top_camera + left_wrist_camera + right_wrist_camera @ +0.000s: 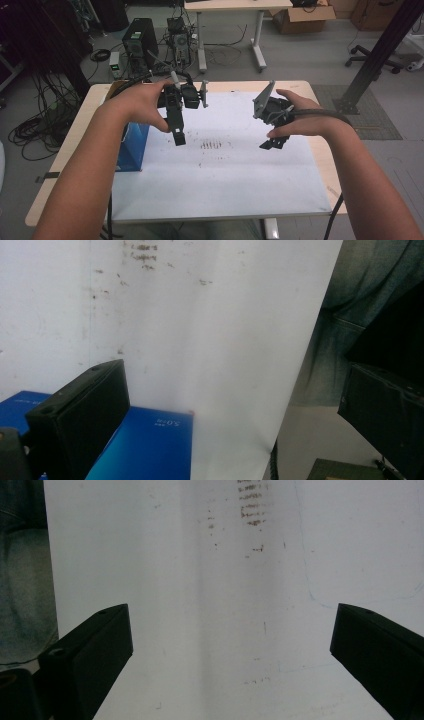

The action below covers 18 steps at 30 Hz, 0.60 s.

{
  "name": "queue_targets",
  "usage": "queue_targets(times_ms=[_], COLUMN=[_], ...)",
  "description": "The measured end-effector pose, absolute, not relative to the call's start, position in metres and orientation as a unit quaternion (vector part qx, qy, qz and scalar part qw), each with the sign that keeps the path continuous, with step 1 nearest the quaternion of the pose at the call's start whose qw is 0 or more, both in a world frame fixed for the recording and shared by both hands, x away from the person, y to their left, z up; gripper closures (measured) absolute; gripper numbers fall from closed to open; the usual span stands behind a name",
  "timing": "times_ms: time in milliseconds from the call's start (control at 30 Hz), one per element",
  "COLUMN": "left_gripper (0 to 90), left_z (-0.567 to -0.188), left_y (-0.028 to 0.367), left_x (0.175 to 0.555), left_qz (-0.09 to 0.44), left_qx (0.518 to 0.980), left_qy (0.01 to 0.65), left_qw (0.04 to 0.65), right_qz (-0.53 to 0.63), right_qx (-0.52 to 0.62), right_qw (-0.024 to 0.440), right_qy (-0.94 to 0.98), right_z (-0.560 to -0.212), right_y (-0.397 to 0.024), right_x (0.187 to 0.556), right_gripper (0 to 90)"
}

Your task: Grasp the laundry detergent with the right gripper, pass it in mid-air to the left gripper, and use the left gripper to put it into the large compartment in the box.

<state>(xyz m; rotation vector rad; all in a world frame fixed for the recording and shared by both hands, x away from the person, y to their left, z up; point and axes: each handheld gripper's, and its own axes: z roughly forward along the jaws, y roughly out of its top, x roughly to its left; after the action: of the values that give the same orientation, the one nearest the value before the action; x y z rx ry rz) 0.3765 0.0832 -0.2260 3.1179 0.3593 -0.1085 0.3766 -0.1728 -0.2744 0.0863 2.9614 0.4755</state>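
Observation:
Over the left half of the white sheet (220, 180), a hand holds my left gripper (178, 134) with its jaws pointing down. In the left gripper view its jaws (232, 385) stand wide apart with nothing between them; below them lie a blue box (145, 445) and the sheet's edge. My right gripper (274, 143) hovers over the right half of the sheet. Its jaws (232, 617) are also wide apart and empty, with bare sheet beneath. The blue box (134, 147) stands at the table's left side, partly behind the left forearm.
Brown smudges (211, 145) mark the sheet's middle. The wooden table (320, 150) shows around the sheet. Beyond it on the floor are a computer tower (139, 40), tangled cables (40, 125), another desk (235, 5), a cardboard box (305, 17) and a black post (380, 55).

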Motion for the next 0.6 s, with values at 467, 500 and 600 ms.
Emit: queue_targets(times_ms=[467,500,600], left_gripper=[0.3,0.2,0.2], left_z=[-0.2278,-0.2278,-0.2283], left_y=[0.0872,0.0872,0.0884], left_x=[0.3756,0.3756,0.3758], left_qz=[-0.037,-0.037,-0.036], left_qx=[0.992,0.992,0.992], left_qy=[0.117,0.117,0.12], left_qw=[-0.003,-0.003,-0.004], right_qz=[0.12,0.119,0.117], right_qx=[0.024,0.023,0.024], right_qw=[0.073,0.072,0.071], right_qy=[0.99,0.99,0.99], right_z=[-0.2726,-0.2721,-0.272], right_y=[-0.1693,-0.1693,-0.1692], right_x=[0.3781,0.3783,0.3788], right_gripper=[3.6,3.6,3.5])
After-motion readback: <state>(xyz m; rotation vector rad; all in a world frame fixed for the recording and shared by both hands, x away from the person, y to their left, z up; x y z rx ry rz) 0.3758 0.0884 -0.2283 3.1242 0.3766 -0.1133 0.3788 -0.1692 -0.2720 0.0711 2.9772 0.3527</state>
